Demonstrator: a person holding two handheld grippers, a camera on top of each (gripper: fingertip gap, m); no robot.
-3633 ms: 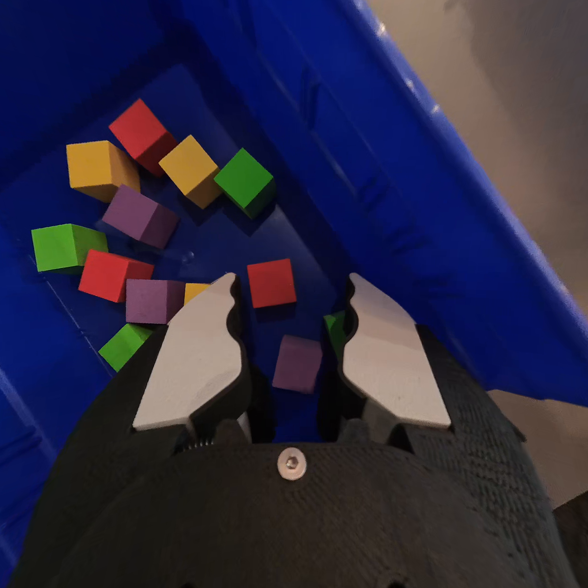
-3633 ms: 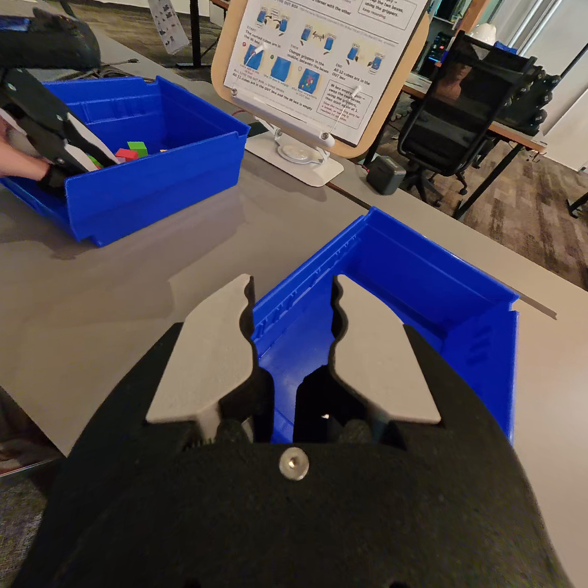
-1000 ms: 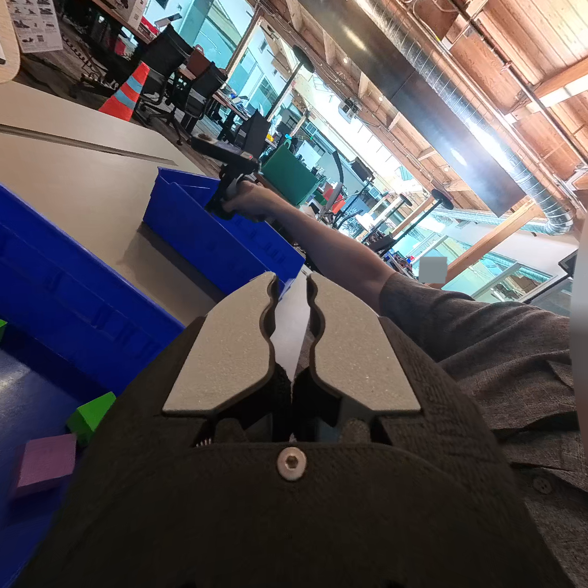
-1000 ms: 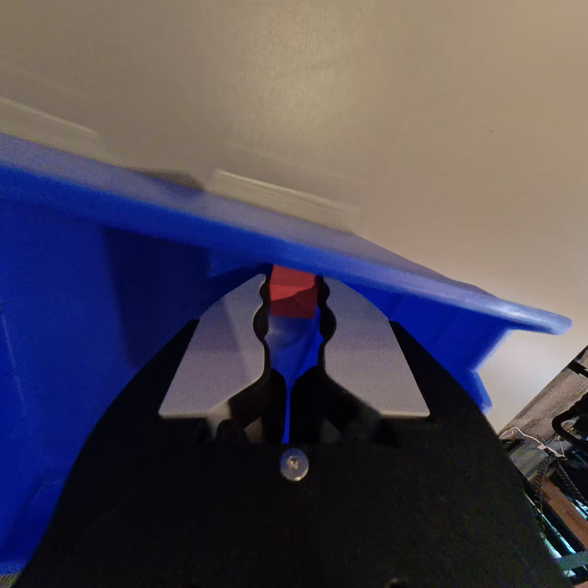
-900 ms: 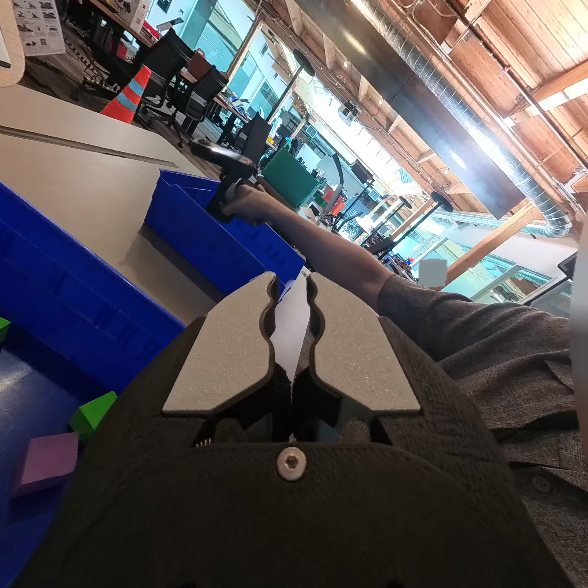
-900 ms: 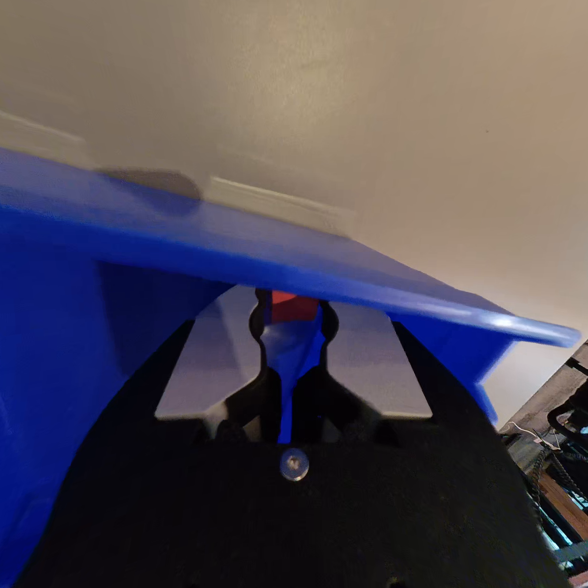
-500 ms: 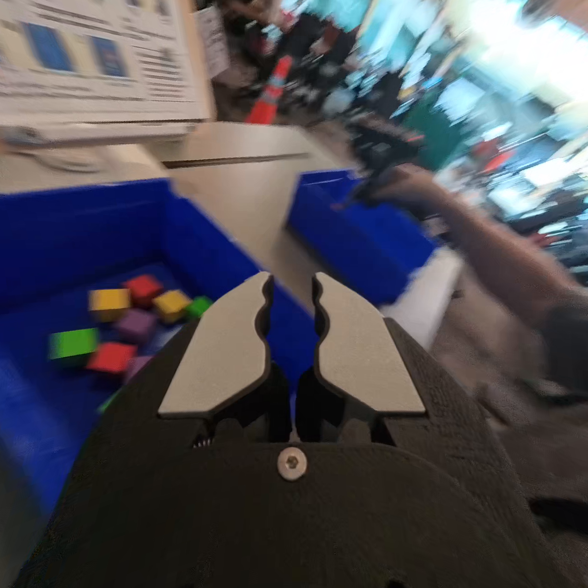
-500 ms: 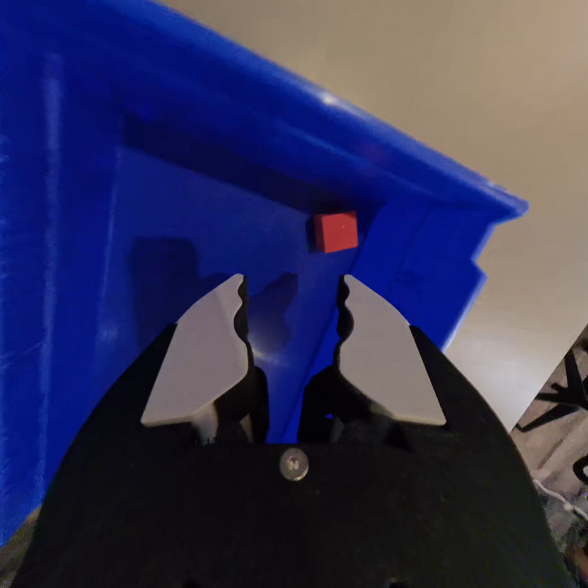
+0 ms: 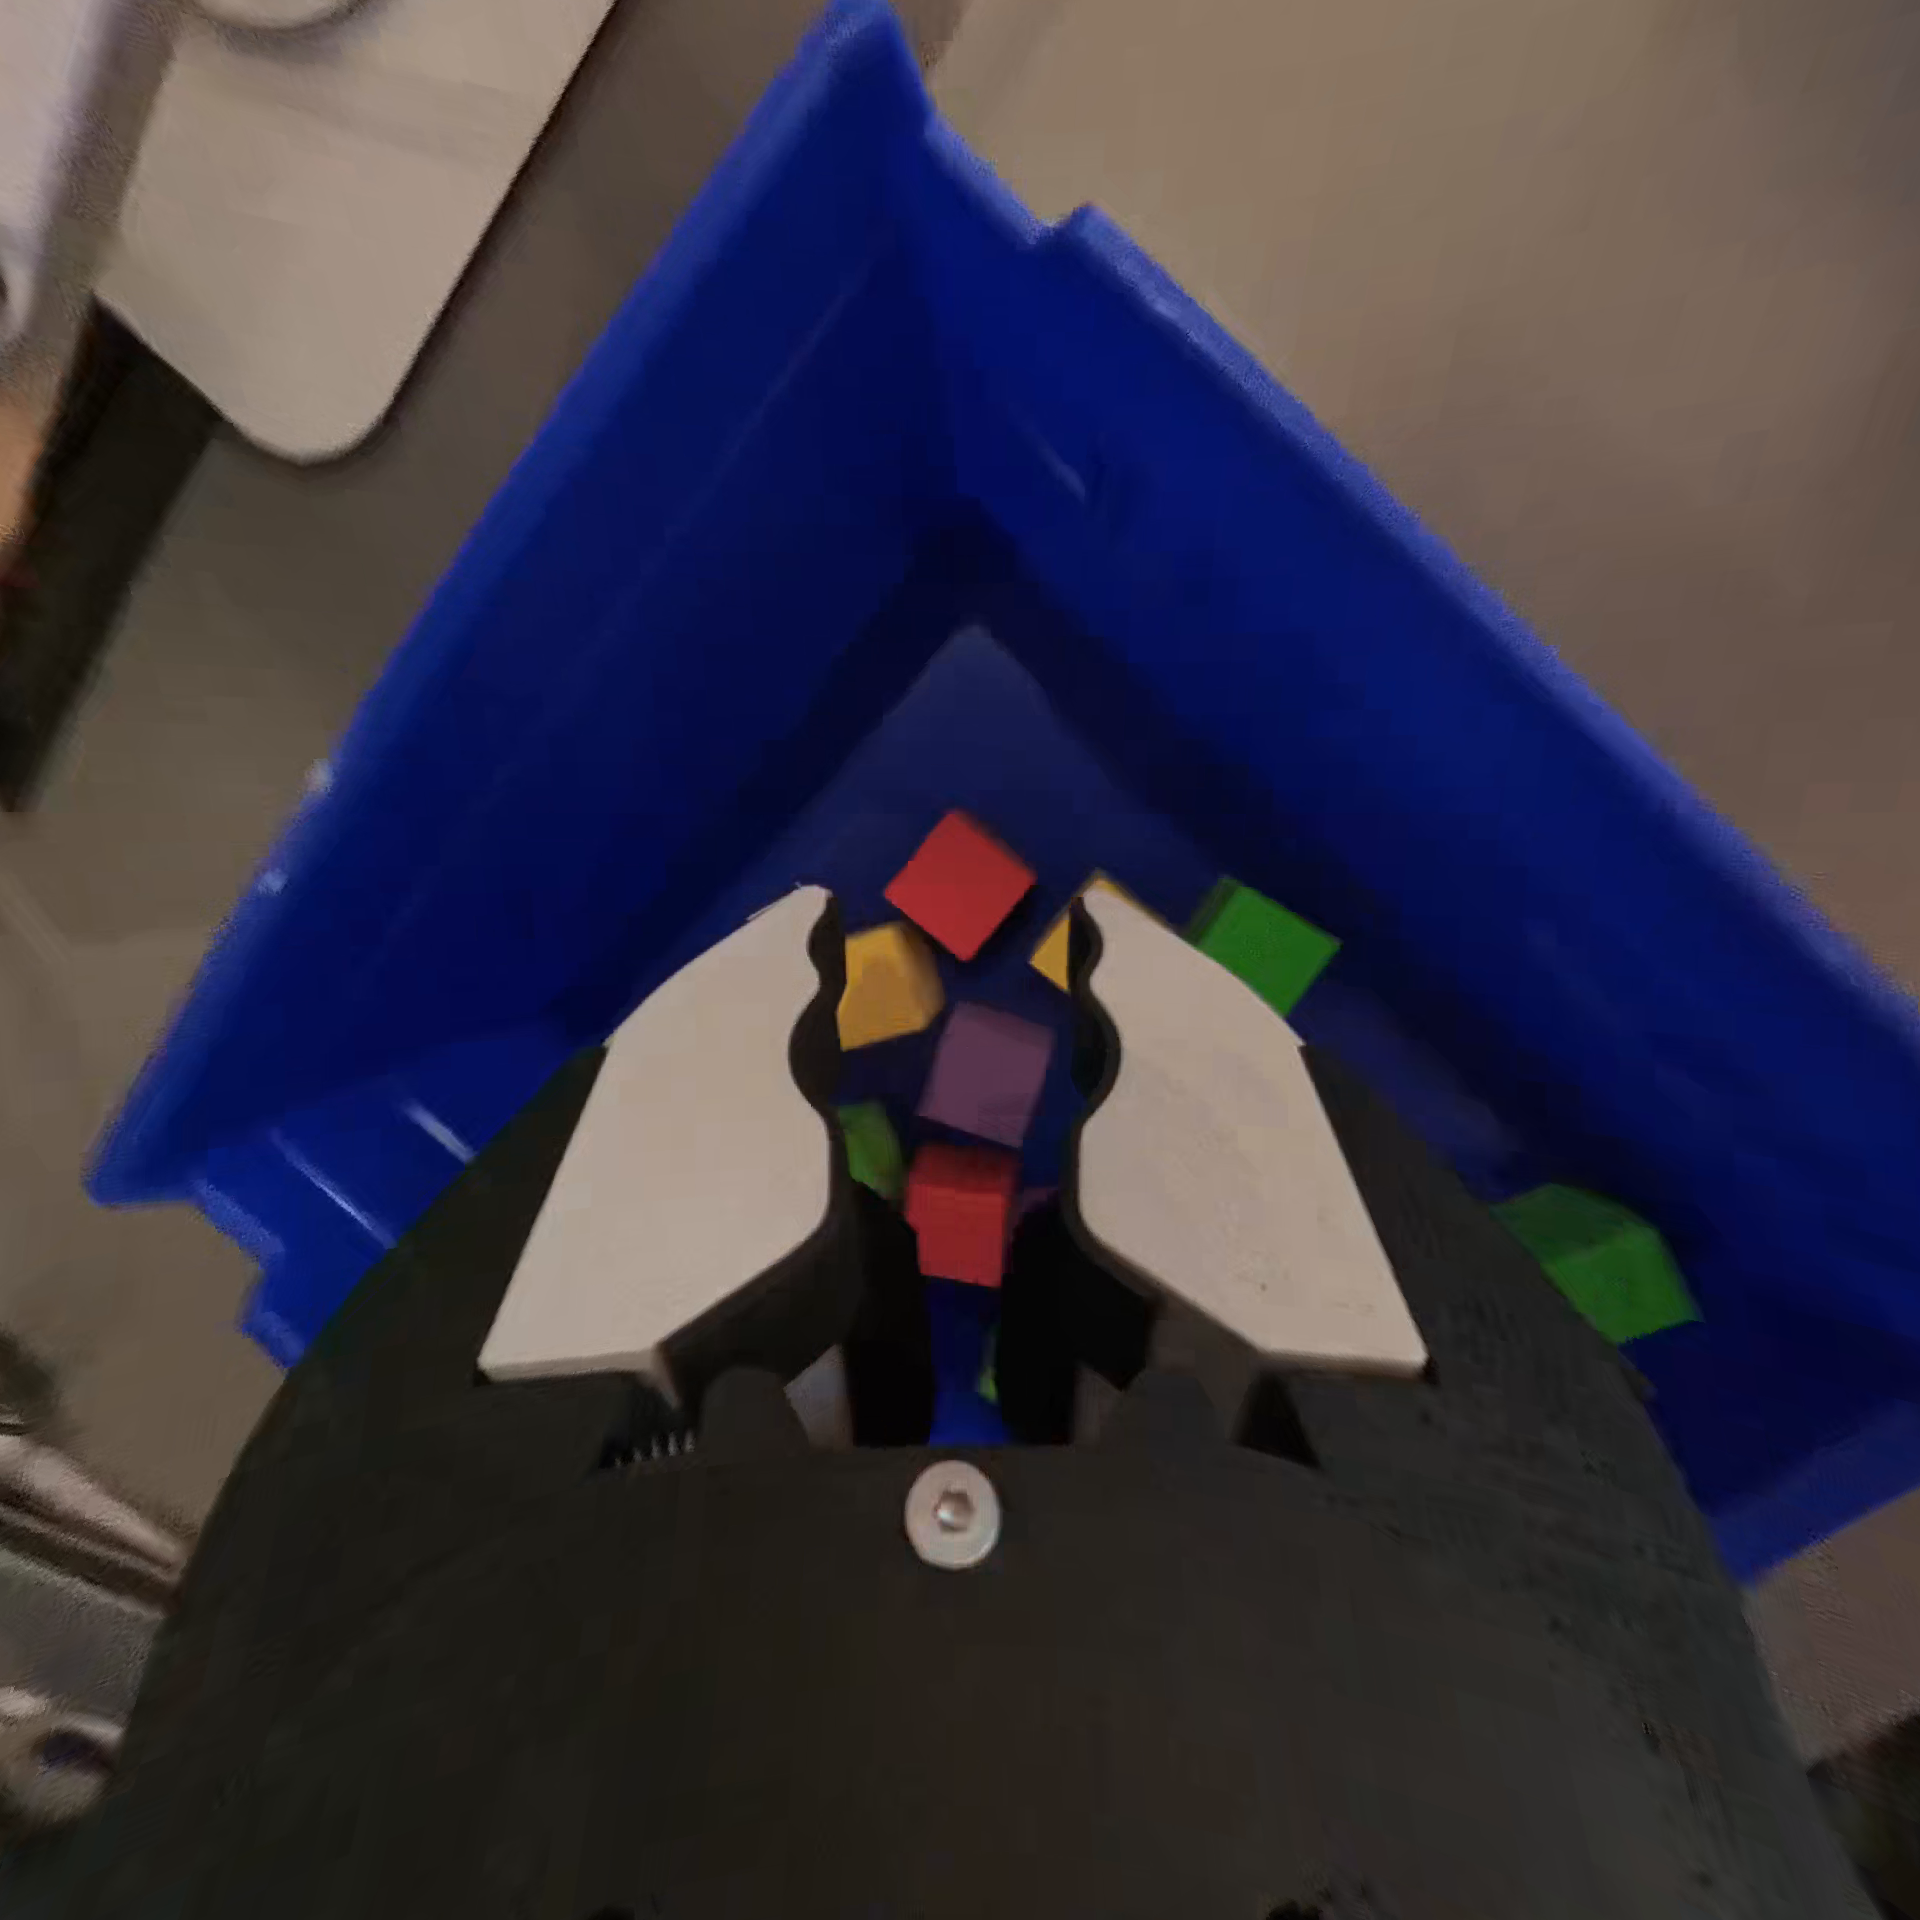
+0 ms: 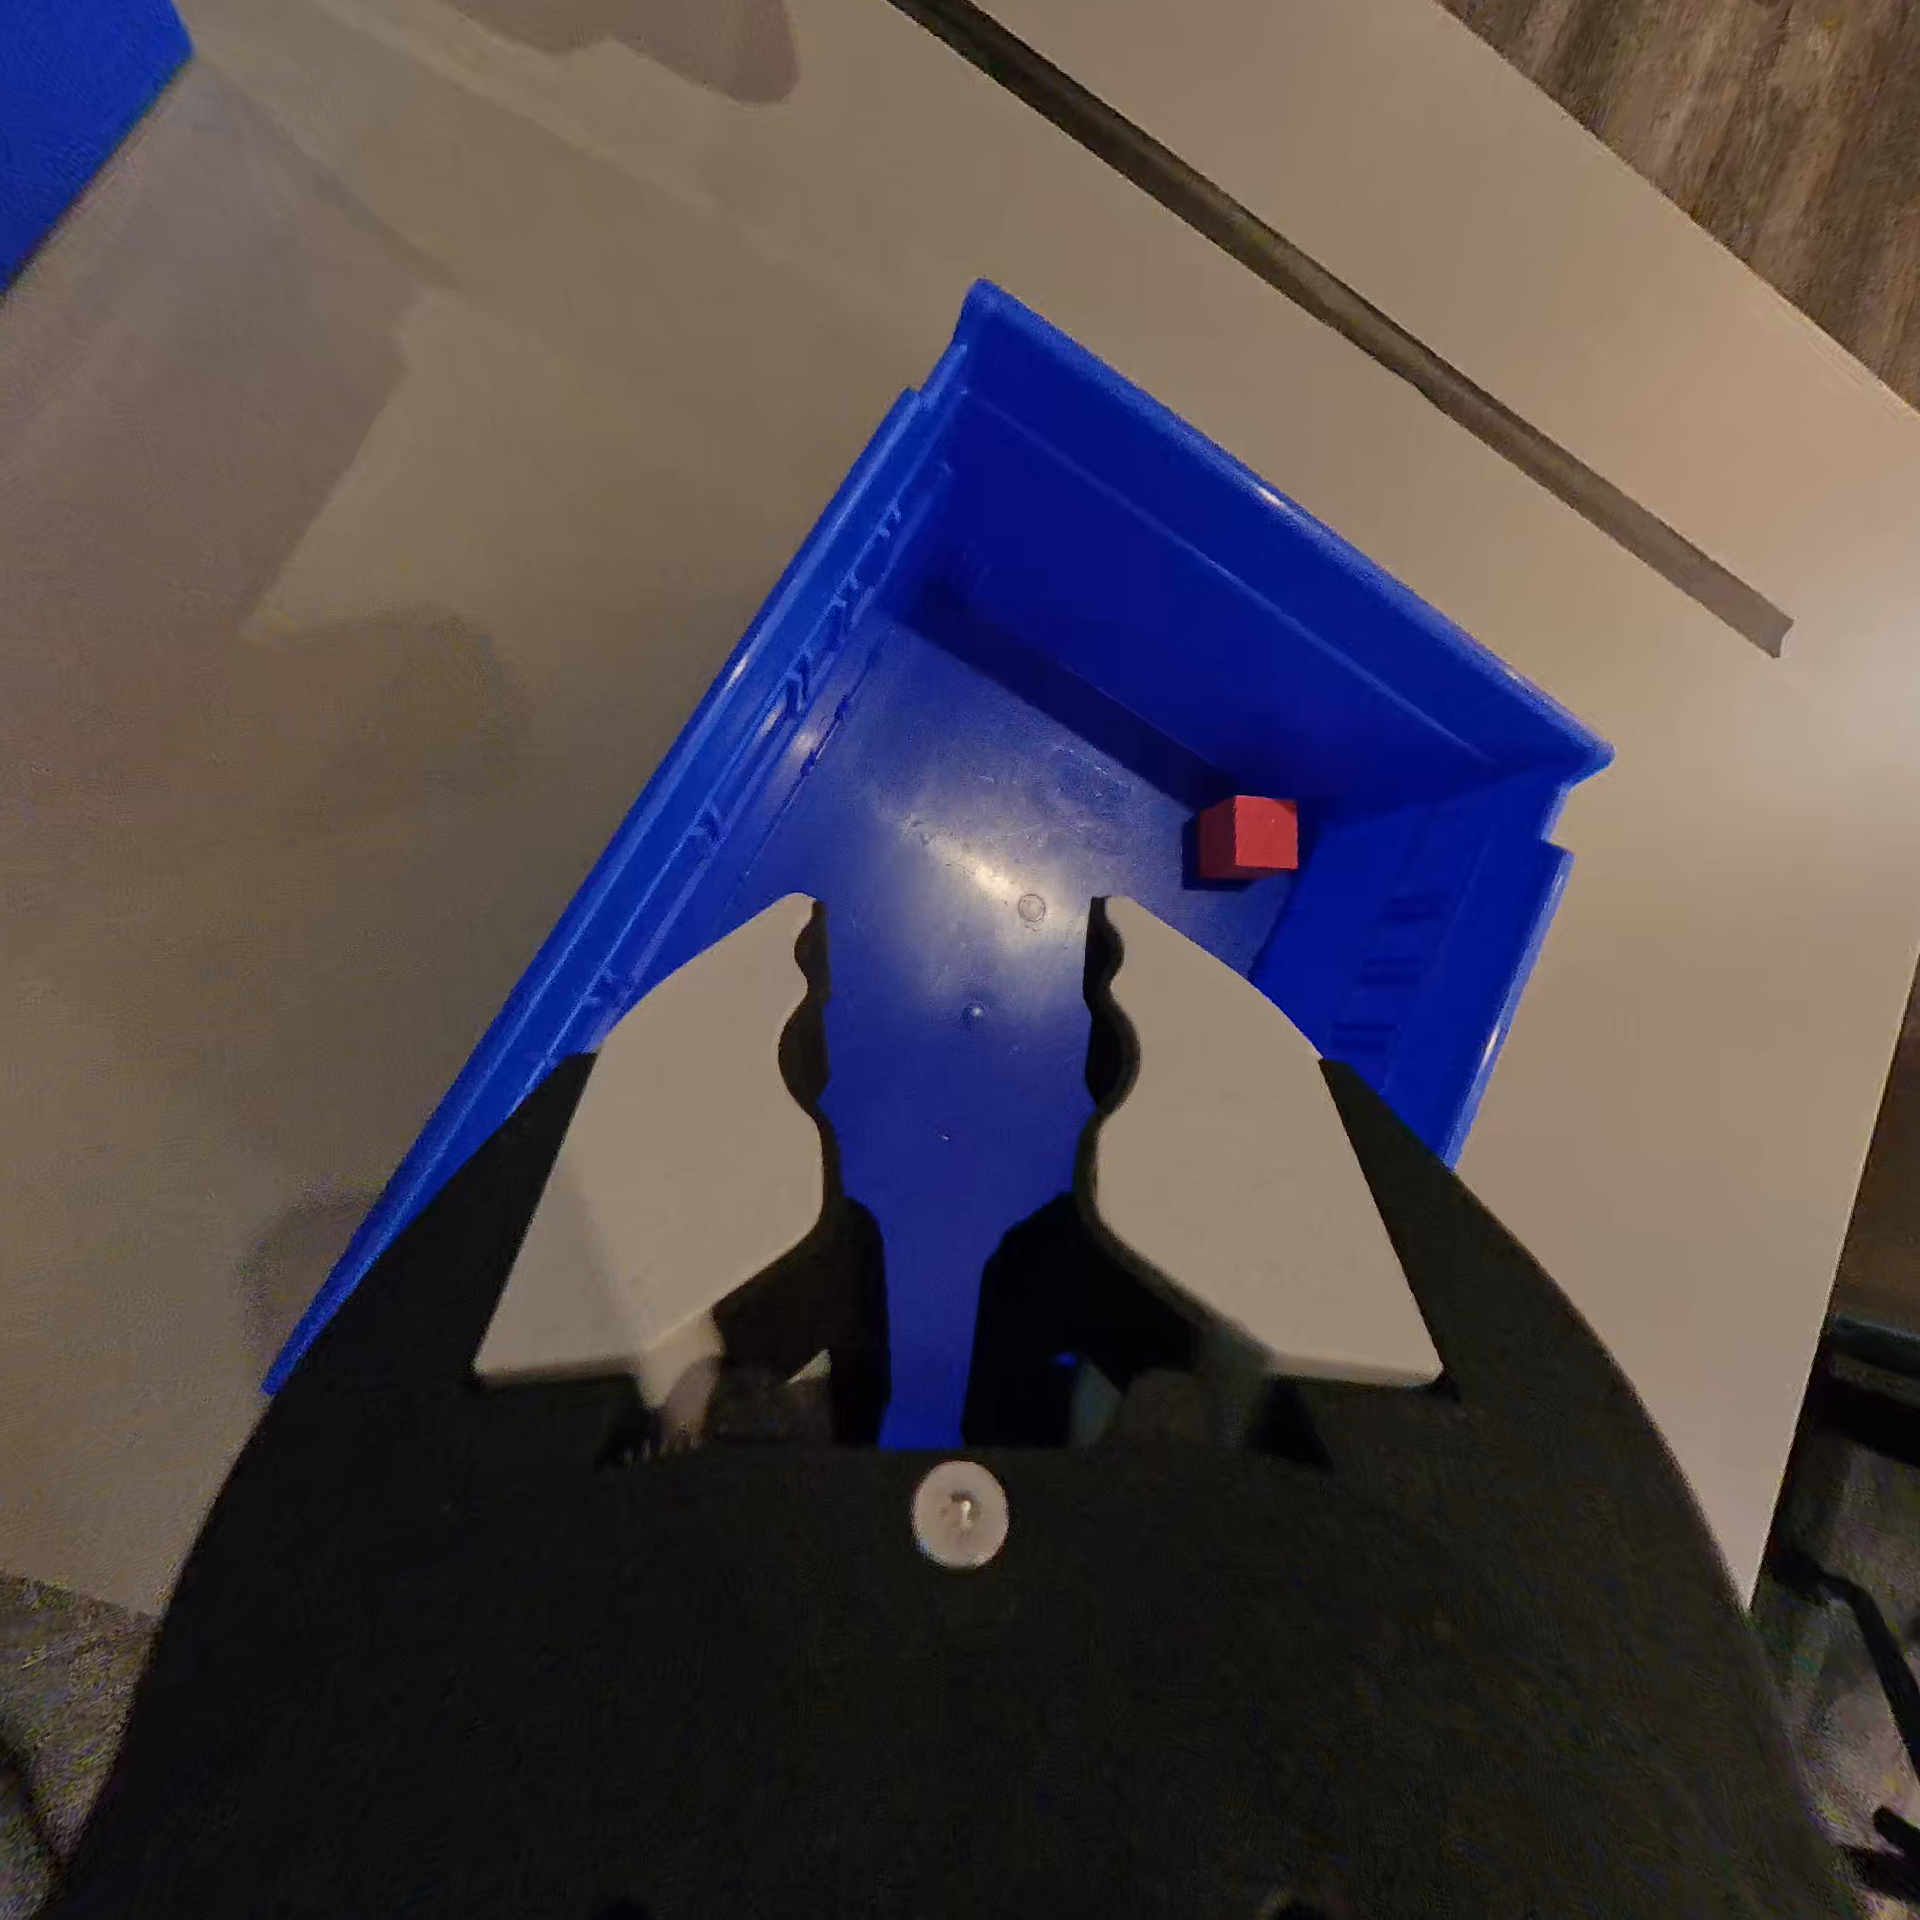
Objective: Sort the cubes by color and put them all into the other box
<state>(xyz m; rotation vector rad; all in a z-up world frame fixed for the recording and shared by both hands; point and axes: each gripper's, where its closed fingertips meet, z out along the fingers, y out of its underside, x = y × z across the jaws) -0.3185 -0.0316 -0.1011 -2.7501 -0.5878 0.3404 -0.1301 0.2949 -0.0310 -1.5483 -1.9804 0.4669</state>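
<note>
The left gripper hangs above a blue bin of coloured cubes, its two pale fingers spread apart with nothing between them. Seen through the gap, on the bin floor below, lie a purple cube, a red cube beyond it toward the bin's far corner, and a second red cube nearer the gripper body. A yellow cube sits just beside the left finger's tip, and another yellow cube shows partly behind the right finger. Two green cubes lie to the right, one near the bin's far wall and one closer in. A pale stand base rests on the grey table beyond the bin; the view is somewhat blurred.

The right gripper is poised over a second blue bin, its fingers likewise parted and holding nothing. A lone red cube rests on that bin's floor in the far right corner, against the walls and well clear of the fingertips. A dark seam crosses the tabletop beyond the bin.
</note>
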